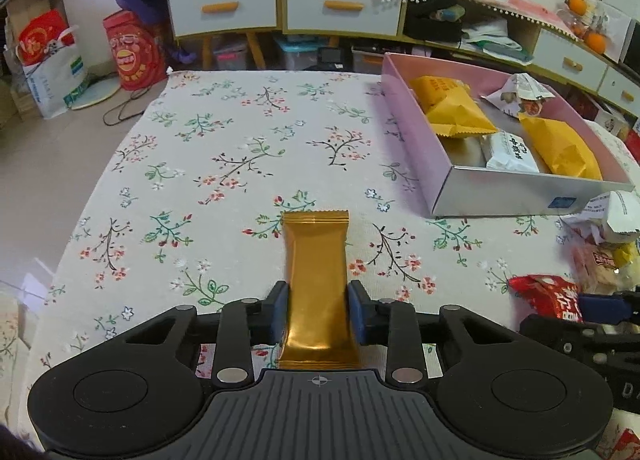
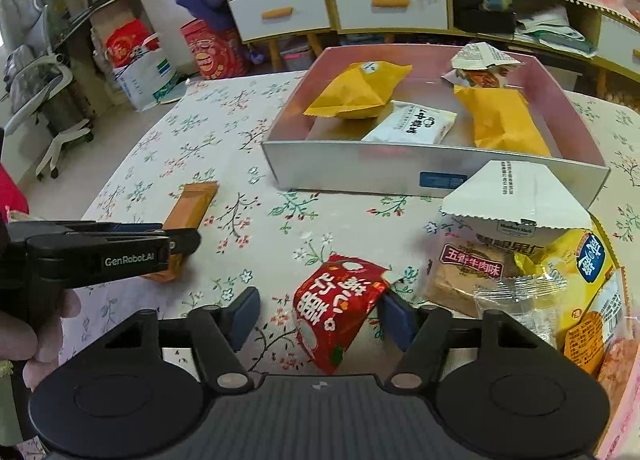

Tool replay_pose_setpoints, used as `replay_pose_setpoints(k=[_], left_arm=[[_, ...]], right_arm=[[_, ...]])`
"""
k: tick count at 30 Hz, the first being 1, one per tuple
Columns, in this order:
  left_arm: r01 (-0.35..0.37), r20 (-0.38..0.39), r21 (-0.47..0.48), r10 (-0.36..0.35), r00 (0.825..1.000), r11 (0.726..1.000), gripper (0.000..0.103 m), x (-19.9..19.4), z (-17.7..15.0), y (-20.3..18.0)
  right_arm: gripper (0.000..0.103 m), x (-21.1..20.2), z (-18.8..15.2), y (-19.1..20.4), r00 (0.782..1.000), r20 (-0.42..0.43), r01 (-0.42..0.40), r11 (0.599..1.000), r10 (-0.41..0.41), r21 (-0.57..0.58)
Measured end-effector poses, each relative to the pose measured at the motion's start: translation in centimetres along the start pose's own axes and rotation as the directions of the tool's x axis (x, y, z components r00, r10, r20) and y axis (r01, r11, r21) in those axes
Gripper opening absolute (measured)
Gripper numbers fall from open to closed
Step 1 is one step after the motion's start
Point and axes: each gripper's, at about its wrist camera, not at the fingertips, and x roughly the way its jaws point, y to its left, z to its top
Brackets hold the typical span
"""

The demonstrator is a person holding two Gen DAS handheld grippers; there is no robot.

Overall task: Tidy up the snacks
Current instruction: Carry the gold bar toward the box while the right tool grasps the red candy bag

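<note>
Floral tabletop (image 1: 224, 148): left gripper (image 1: 318, 310) pinches gold bar (image 1: 316, 260) for boxing; right gripper (image 2: 320, 316) spread around red packet (image 2: 336, 308), near pink box (image 2: 432, 172).

Long gold foil snack bar (image 1: 316, 284): near end hidden behind the left tongs' (image 1: 317, 310) body. Red crinkled snack packet (image 1: 550, 296): partly covered by the right tongs' frame in the left wrist view. Loose pile of mixed snack packets (image 2: 560, 280): cut off at the right edge.
</note>
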Motion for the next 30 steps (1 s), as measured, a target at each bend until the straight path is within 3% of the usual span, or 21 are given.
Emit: replay_pose_setpoints(k=[1, 3, 17, 23, 30], left_arm=[[0.001, -0.002, -0.004, -0.001, 1.0, 1.0, 0.028, 0.0, 0.0, 0.0], [0.012, -0.008, -0.018, -0.012, 1.0, 1.0, 0.028, -0.1, 0.2, 0.2], [0.089, 0.012, -0.083, -0.088, 0.996, 0.993, 0.028, -2.0, 1.4, 1.2], [0.118, 0.049, -0.073, -0.114, 0.992, 0.99, 0.028, -3.2, 2.7, 0.1], [0.169, 0.09, -0.025, -0.166, 0.982, 0.985, 0.028, -4.2, 4.8, -2.5]], right_arm=[[0.017, 0.0, 0.0, -0.1, 1.0, 0.0, 0.007, 1.0, -0.007, 0.001], [0.009, 0.0, 0.1, -0.2, 1.0, -0.005, -0.005, 1.0, 0.005, 0.008], [0.006, -1.9, 1.5, -0.5, 0.997, 0.023, -0.08, 0.997, 0.08, 0.013], [0.006, -3.6, 2.9, -1.0, 0.992, 0.083, -0.102, 0.994, 0.099, 0.036], [0.006, -4.9, 5.7, -3.0, 0.985, 0.161, -0.082, 0.992, 0.067, 0.093]])
